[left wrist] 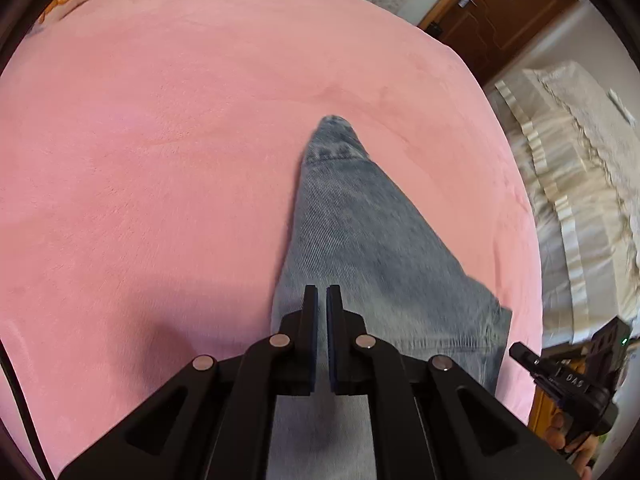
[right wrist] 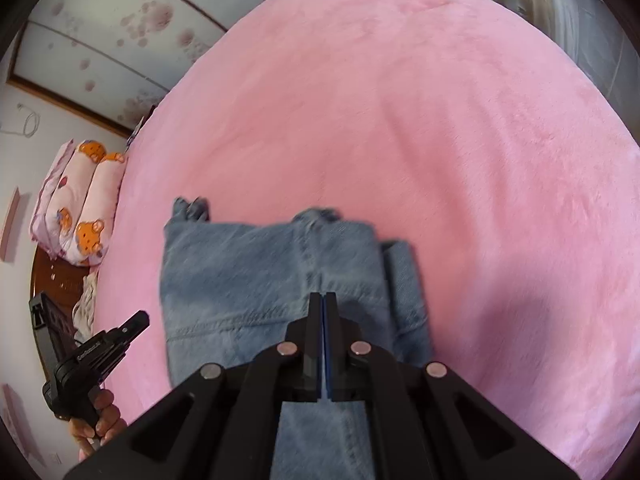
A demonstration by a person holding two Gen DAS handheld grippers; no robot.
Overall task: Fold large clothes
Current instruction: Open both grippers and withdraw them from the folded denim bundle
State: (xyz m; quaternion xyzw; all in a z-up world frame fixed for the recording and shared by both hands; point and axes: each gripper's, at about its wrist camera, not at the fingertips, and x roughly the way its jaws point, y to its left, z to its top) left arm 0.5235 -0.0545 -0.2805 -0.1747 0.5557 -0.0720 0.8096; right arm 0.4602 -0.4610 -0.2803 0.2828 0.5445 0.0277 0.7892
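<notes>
Light blue jeans (left wrist: 360, 240) lie folded on a pink blanket (left wrist: 160, 140), running away from me to a narrow far end. My left gripper (left wrist: 322, 292) hovers over the near part of the jeans, its jaws nearly closed with a thin gap and nothing between them. In the right wrist view the jeans (right wrist: 260, 272) form a folded block with a seam down the middle. My right gripper (right wrist: 323, 298) is above that seam with its jaws pressed together, holding nothing that I can see. Each gripper shows at the edge of the other's view, the right one (left wrist: 560, 376) and the left one (right wrist: 100, 352).
The pink blanket (right wrist: 440, 120) covers a wide bed. Pink pillows with bear prints (right wrist: 80, 208) lie at the bed's left end. A wooden door (left wrist: 500, 4) and a cream covered sofa (left wrist: 572, 184) stand beyond the bed's right edge. A dark wooden frame (right wrist: 56, 280) sits beside the pillows.
</notes>
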